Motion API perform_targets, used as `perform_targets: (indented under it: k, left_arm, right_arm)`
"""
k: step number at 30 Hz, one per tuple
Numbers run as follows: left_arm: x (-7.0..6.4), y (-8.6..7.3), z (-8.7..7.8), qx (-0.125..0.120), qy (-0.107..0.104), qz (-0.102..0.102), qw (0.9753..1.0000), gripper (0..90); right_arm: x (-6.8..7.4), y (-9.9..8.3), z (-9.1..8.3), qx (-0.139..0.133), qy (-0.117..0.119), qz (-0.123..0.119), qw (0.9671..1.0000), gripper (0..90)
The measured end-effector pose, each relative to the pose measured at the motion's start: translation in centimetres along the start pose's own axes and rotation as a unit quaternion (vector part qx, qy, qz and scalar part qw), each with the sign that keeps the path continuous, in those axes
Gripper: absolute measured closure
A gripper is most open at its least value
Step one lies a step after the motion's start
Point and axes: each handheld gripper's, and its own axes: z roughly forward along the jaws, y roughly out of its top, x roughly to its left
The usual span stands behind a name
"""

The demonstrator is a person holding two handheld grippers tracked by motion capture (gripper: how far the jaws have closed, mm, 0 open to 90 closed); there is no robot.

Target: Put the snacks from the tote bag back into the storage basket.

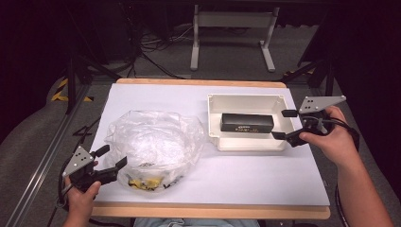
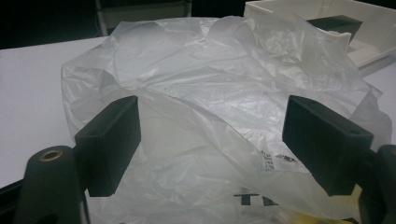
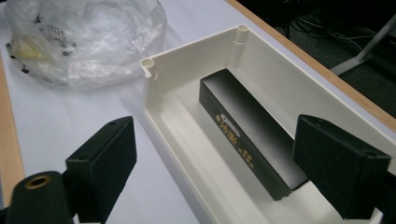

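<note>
We see both grippers' fingers spread, pinching nothing. Left gripper (image 1: 109, 158) near bag (image 1: 153, 142): film may slip. Right gripper (image 1: 284, 124) straddles tray (image 1: 246, 99) wall: may snag reaching box (image 1: 247, 122).

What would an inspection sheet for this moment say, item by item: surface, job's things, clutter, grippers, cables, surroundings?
Surface: white sheet over a wood-edged table.
Job's things: crumpled clear plastic bag on the left, with yellow and black print or contents at its near edge; cream tray on the right, holding a black box with gold print, lying flat.
Clutter: nothing seen.
Grippers: left gripper open, jaws at the bag's near-left edge; right gripper open, at the tray's right end, one jaw outside its near wall, the other over the inside.
Cables: a cable runs from the right gripper around the wrist; loose cables on the floor beyond the table.
Surroundings: dark room, grey floor, white table frame behind, hazard-striped tape at left.
</note>
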Motion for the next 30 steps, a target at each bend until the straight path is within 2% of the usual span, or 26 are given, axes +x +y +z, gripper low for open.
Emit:
perform_targets:
  k: [7,14,18,21,23,28,30]
  left_arm:
    - [0.0,0.1,0.1,0.003,-0.003,0.003,1.0,20.5]
    - [-0.1,0.1,0.2,0.002,-0.006,0.003,1.0,20.4]
    - [-0.1,0.0,0.2,0.004,-0.007,0.007,0.9999,20.4]
    - [-0.1,0.1,0.3,0.006,-0.008,0.012,0.9999,20.3]
    - [-0.2,0.1,0.2,0.006,-0.007,0.011,0.9999,20.3]
    - [-0.2,0.1,0.3,0.01,-0.01,0.012,0.9998,20.3]
    - [-0.2,0.1,0.4,0.013,-0.01,0.014,0.9998,20.3]
  right_arm:
    - [1.7,-1.3,-0.3,-0.024,0.006,0.026,0.9994,16.4]
    - [3.3,-2.8,0.9,-0.056,0.005,0.035,0.9978,17.1]
    - [4.4,-3.8,1.8,-0.048,-0.003,0.03,0.9984,17.0]
    - [5.1,-4.9,2.5,-0.053,-0.004,0.036,0.998,17.0]
    - [5.5,-5.8,3.0,-0.06,-0.006,0.043,0.9972,16.1]
    - [6.1,-8.4,4.5,-0.051,0.011,0.064,0.9966,15.7]
    - [6.2,-9.4,5.1,-0.052,0.01,0.073,0.9959,15.8]
